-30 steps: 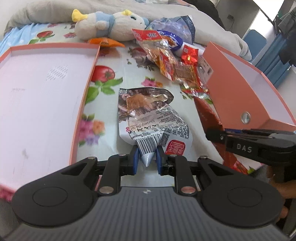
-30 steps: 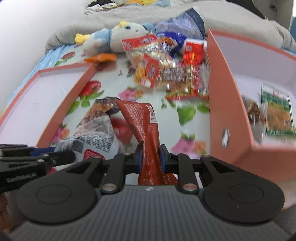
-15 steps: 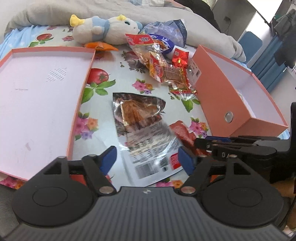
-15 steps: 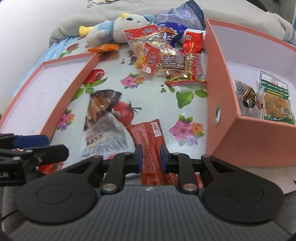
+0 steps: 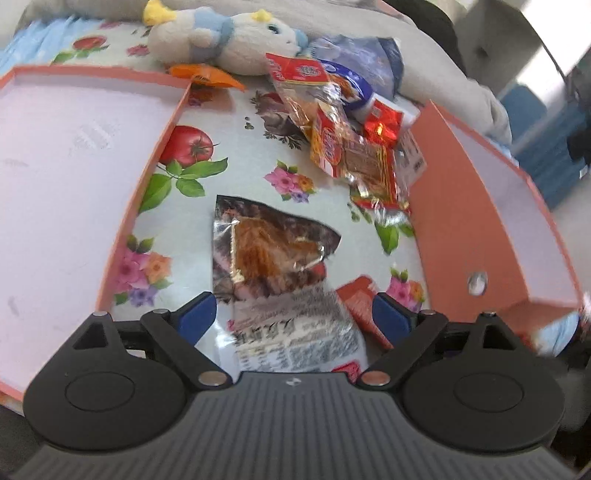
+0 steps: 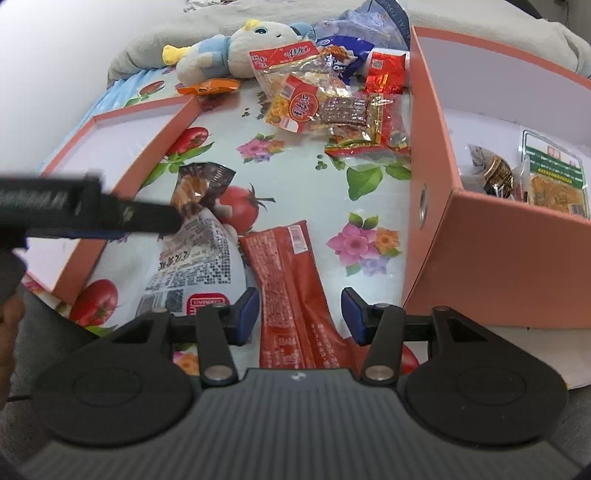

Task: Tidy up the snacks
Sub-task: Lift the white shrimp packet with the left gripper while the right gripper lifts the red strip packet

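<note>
Jaws: both grippers had just been opening. The left gripper (image 5: 293,319) stood wide, its blue pads clear of the silver snack packet (image 5: 280,280) lying flat between them. The right gripper (image 6: 300,315) stood partly parted, pads off the long red snack packet (image 6: 291,291) between them; nothing was gripped by either.

Left: shallow orange box lid (image 5: 162,155), pale inside, its near corner cut off by the frame and partly behind the left gripper's housing.

Centre, on the floral tablecloth (image 6: 303,184): the silver packet, clear window showing brown food, barcode and dense small print at its near end, too blurred to read; a red stamp-like label (image 6: 205,302) at its corner was also illegible. In the right wrist view the left gripper's black arm (image 6: 88,210) crossed over this packet, with motion-blurred white lettering. The red packet lay just beside the silver one, its near end hidden under the right gripper's body; white print unreadable.

Far centre: pile of snack packets (image 6: 332,99), red and clear wrappers with Chinese characters that could not be made out; small orange packet (image 6: 210,86); plush toy (image 6: 236,48); blue bag (image 6: 373,22) partly hidden behind the pile.

Right: deep orange box (image 6: 498,251) with a metal eyelet (image 6: 422,206), holding a green-labelled packet (image 6: 554,181) and a dark wrapped item (image 6: 496,173), both cut off by the box wall.
</note>
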Action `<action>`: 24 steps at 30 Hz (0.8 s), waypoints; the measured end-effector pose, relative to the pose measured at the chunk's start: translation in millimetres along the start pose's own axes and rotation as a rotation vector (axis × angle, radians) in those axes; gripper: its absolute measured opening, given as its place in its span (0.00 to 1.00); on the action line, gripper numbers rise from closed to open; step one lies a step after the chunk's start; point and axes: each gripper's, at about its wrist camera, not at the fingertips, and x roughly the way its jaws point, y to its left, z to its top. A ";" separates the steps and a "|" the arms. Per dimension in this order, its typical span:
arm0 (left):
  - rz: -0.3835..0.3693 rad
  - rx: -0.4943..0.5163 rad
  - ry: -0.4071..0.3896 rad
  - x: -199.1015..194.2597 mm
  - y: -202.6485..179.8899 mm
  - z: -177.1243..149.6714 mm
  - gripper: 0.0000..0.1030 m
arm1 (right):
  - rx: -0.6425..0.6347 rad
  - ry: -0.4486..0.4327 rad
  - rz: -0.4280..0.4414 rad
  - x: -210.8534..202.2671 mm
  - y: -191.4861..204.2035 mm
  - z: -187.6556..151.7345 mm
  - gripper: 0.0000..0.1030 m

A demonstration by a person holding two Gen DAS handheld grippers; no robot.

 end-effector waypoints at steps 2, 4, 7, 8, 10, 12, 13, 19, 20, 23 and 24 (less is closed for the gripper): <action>0.001 -0.023 0.006 6.5 -1.8 2.7 0.91 | -0.007 0.002 0.002 3.2 -0.6 -1.8 0.50; 0.009 -0.023 0.006 11.7 -5.4 5.0 0.91 | -0.006 0.005 0.012 6.1 -1.5 -4.3 0.50; 0.048 0.005 0.002 18.4 -12.6 8.6 0.91 | -0.012 0.018 0.026 14.8 -1.4 -9.2 0.50; 0.068 0.023 0.002 20.4 -15.1 9.9 0.91 | -0.019 0.011 0.024 16.2 -0.8 -11.0 0.49; 0.096 0.050 -0.003 23.4 -19.0 12.4 0.91 | -0.034 -0.006 0.021 15.4 0.4 -11.7 0.49; 0.105 0.051 -0.005 26.2 -17.6 14.6 0.91 | -0.035 -0.011 0.025 15.8 0.2 -11.3 0.49; 0.109 0.047 -0.003 28.3 -16.9 16.0 0.91 | -0.038 -0.013 0.024 16.1 0.4 -11.2 0.49; 0.153 0.019 0.009 44.3 -11.2 17.8 0.91 | -0.047 -0.015 0.009 15.0 0.8 -11.8 0.42; 0.149 0.009 0.014 46.6 -10.0 16.7 0.90 | -0.046 -0.017 0.008 14.5 0.3 -12.1 0.42; 0.148 -0.007 0.018 53.0 -7.3 11.2 0.89 | -0.039 -0.021 0.003 13.5 -1.2 -12.3 0.40; 0.146 -0.008 0.008 53.1 -6.7 9.3 0.87 | -0.036 -0.021 0.002 13.2 -1.9 -12.3 0.40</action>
